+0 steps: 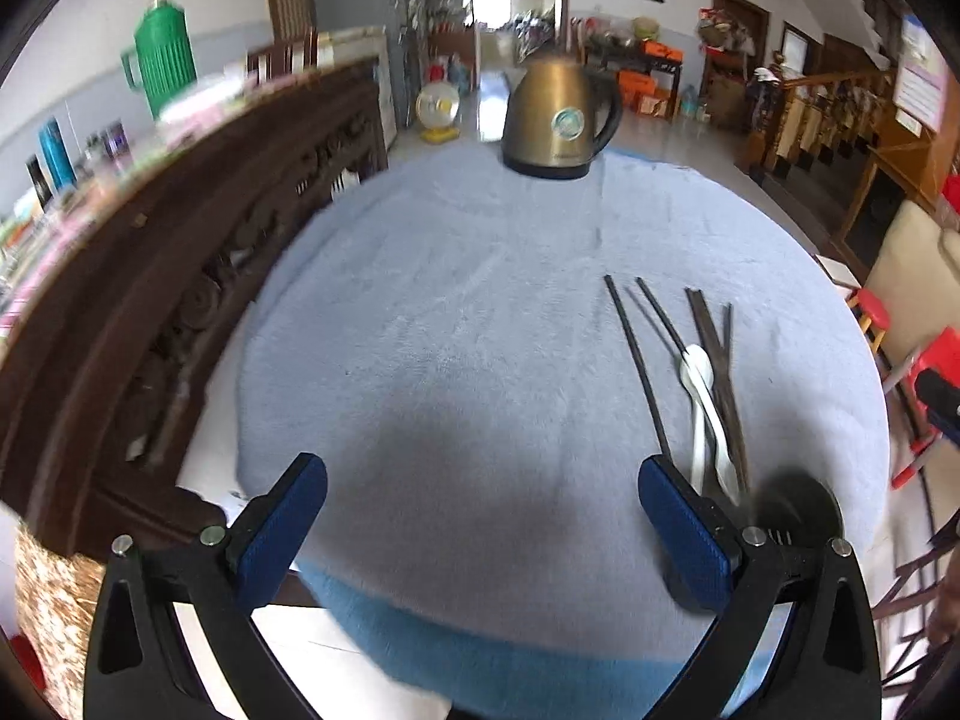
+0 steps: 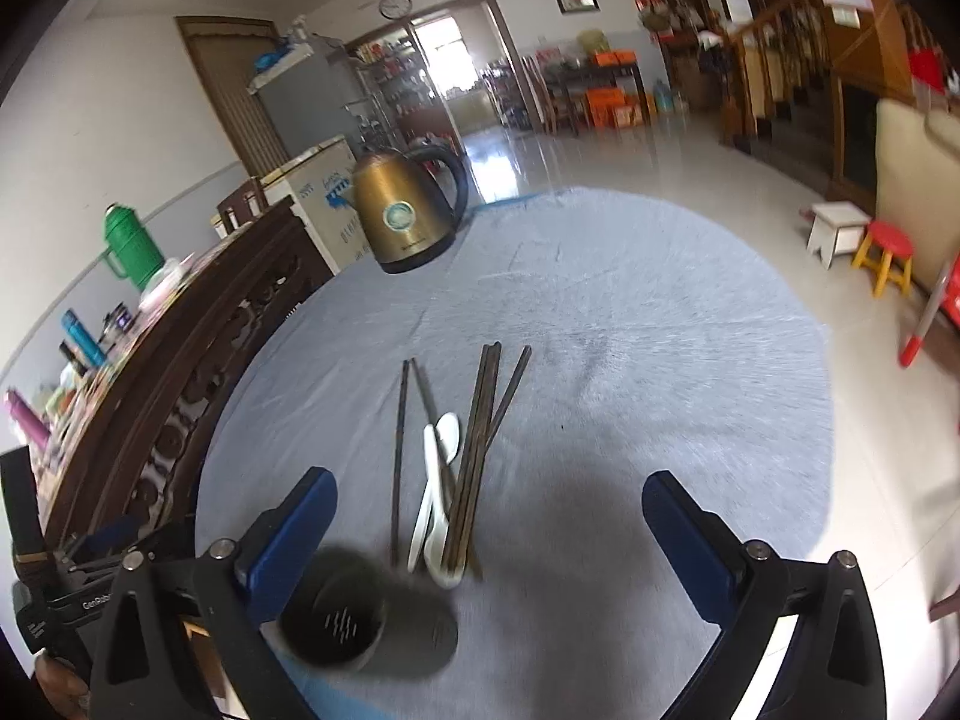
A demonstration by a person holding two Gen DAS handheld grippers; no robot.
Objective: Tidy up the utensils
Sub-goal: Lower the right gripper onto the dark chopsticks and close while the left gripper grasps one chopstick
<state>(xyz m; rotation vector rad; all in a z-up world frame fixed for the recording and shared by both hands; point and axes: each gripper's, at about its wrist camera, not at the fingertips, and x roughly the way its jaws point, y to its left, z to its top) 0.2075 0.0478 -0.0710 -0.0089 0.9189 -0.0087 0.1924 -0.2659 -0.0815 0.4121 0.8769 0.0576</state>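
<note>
So, nearest first — progress: none of the utensils looks sorted yet; as far as both views show, everything lies loose on the cloth and the holder has nothing in it.
Holder: a dark round perforated utensil cup (image 2: 366, 624) lies tipped on its side at the near edge of the table, its slotted bottom visible through the mouth; it is blurred, so I cannot tell more.
Spoons: two white ceramic spoons (image 2: 435, 492) lie overlapped just beyond the cup, among the chopsticks.
Chopsticks: several dark brown wooden chopsticks (image 2: 480, 438) fan out away from the cup, some crossing over the spoons; two thinner black ones (image 1: 642, 360) lie a little apart on the left.
Left gripper (image 1: 480, 522): blue-padded jaws spread wide, holding nothing, hovering low over bare cloth with the utensils just beside its right finger.
Right gripper (image 2: 489, 546): jaws likewise wide and empty, pointed along the table — the cup sits by its left finger, the utensil pile between the fingers.
Left to do: judging by the task, stand the cup upright and load every piece.
Surface: a pale blue fleecy cloth (image 1: 450, 300) covers the round table.
Far end: a bronze metal electric kettle (image 1: 561, 120) stands well apart from the utensils.
</note>
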